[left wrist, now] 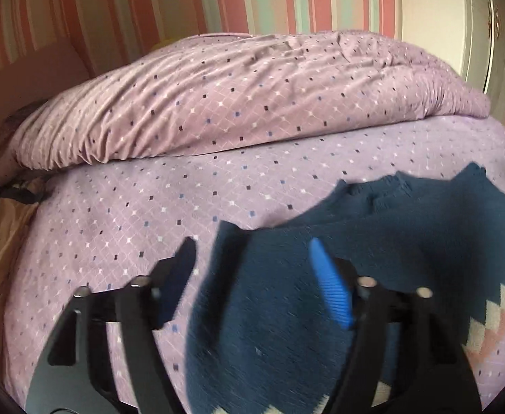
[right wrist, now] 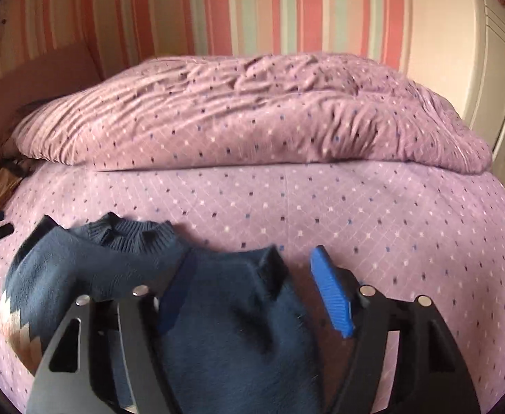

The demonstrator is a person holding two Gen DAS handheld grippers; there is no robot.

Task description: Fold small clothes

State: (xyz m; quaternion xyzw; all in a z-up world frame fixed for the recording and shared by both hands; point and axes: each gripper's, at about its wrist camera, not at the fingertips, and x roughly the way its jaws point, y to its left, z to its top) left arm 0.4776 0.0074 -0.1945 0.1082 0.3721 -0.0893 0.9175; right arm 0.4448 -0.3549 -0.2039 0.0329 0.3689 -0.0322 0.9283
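Nearest us, the navy sweater (right wrist: 218,310) lay flat on the lilac bedspread (right wrist: 356,214). Our left gripper (left wrist: 252,269) and right gripper (right wrist: 252,276) stood wide open above it, holding nothing. We judged that smoothing the shoulders before regripping would keep the fold square.

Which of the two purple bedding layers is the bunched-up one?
The duvet heaped along the far side, deeply wrinkled. The sheet under the blue sweater lies flat.
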